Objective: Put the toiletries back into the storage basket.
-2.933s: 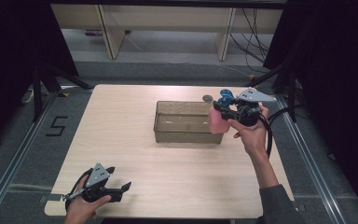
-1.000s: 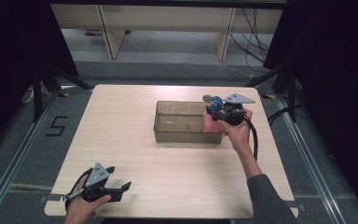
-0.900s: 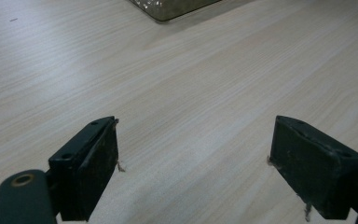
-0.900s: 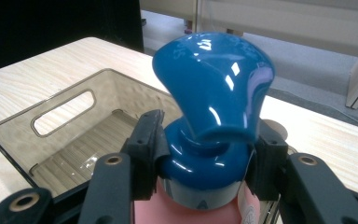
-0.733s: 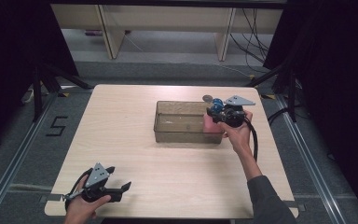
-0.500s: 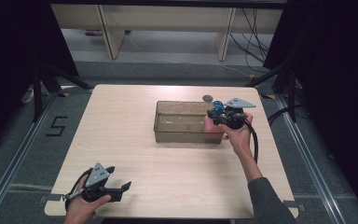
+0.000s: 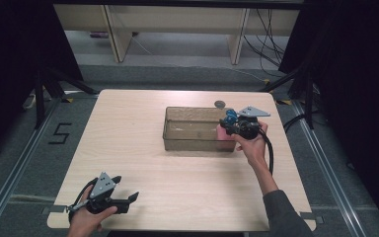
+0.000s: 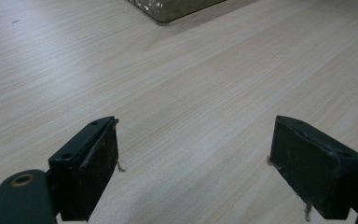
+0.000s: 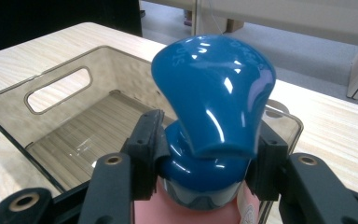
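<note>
Clamping the blue cap of a pink bottle [image 9: 213, 140], the right gripper [image 7: 237, 126] holds it inside the clear smoky plastic bin [image 7: 192, 129]'s right end; the left gripper [image 8: 196, 172] rests wide open near the light wooden table [image 7: 177, 187]'s front-left corner.

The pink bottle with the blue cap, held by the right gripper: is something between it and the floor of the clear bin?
Nothing visible is. The right gripper is shut on the blue cap of the pink bottle at the right end of the bin, and the bin's floor there looks bare.

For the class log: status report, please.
Left tongs open, idle near table edge. Right tongs shut on pink blue-capped bottle, at clear plastic bin. Nothing in the way.
</note>
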The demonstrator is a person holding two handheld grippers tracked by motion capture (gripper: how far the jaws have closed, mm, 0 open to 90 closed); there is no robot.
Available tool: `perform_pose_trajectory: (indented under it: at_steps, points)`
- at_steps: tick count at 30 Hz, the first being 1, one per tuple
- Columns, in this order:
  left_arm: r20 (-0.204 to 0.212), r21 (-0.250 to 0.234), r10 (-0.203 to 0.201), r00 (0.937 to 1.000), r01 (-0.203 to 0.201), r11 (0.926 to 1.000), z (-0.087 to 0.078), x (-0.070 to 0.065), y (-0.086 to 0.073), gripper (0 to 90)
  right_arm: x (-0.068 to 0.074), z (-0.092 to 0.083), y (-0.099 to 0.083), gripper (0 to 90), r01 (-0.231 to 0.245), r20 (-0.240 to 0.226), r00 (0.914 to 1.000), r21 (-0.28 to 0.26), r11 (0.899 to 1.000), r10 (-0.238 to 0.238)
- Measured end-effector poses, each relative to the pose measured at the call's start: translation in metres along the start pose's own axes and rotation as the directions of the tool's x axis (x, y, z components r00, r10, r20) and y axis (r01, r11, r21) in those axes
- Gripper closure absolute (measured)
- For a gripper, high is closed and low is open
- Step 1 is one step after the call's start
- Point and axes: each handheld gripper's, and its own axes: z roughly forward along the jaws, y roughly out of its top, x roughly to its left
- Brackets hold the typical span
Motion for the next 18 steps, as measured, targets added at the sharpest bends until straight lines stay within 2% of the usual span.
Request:
perform_pose_trajectory:
  at_steps: [2,4,6,9,10,12,13,14,15,16,17,18]
  points:
    - [0.000,0.001,0.001,1.0000,-0.001,1.0000,-0.0001,-0.0001,0.0000,14.9,-0.0006,-0.0006,-0.0008,53.7,0.011,0.003,0.9999,-0.005,1.000,-0.011]
    - [0.001,0.001,-0.003,1.0000,0.003,1.0000,-0.0003,-0.0006,-0.0003,14.9,-0.0003,0.0001,-0.0017,53.7,0.025,0.026,0.9994,-0.027,0.999,-0.024]
    - [0.000,0.002,0.000,1.0000,0.000,1.0000,0.0000,-0.0002,0.0001,14.9,-0.0003,0.0000,-0.0018,53.7,0.025,0.025,0.9994,-0.027,0.999,-0.024]
    - [0.006,0.001,-0.003,1.0000,0.003,1.0000,0.0002,-0.0009,-0.0004,14.9,0.0010,-0.0009,-0.0020,53.6,0.001,-0.002,1.0000,0.003,1.000,-0.001]
    - [0.001,0.002,-0.002,1.0000,0.002,1.0000,-0.0001,-0.0011,0.0000,14.9,-0.0001,0.0000,-0.0023,53.5,0.030,0.025,0.9992,-0.029,0.999,-0.029]
    - [0.002,0.002,-0.002,1.0000,0.002,1.0000,-0.0001,-0.0010,0.0000,14.9,-0.0008,-0.0008,-0.0020,53.4,0.033,0.017,0.9993,-0.017,0.999,-0.033]
    - [0.002,0.002,-0.002,1.0000,0.002,1.0000,-0.0002,-0.0011,-0.0002,14.9,-0.0012,-0.0012,-0.0023,53.2,0.017,0.003,0.9999,-0.012,1.000,-0.017]
    - [0.007,0.000,-0.001,1.0000,0.001,1.0000,0.0000,-0.0009,-0.0005,14.9,0.0006,-0.0009,-0.0032,52.9,-0.020,-0.004,0.9998,-0.012,1.000,0.020]
    - [0.007,0.001,-0.001,1.0000,0.001,1.0000,0.0001,-0.0009,-0.0005,14.9,0.0007,0.0000,-0.0039,51.5,-0.007,0.007,0.9999,-0.025,1.000,0.008]
    - [0.007,0.001,0.000,1.0000,0.000,1.0000,0.0004,-0.0009,-0.0004,14.9,0.0017,-0.0013,-0.0036,45.6,-0.022,0.014,0.9997,-0.026,0.999,0.022]
    - [0.009,0.003,0.003,1.0000,-0.003,1.0000,0.0007,-0.0009,-0.0003,14.9,-0.0006,-0.0035,-0.0010,34.5,-0.046,0.013,0.9988,-0.048,0.998,0.047]
    - [0.009,0.003,0.003,1.0000,-0.003,1.0000,0.0007,-0.0009,-0.0003,14.9,-0.0006,-0.0035,-0.0010,34.5,-0.046,0.013,0.9988,-0.048,0.998,0.047]
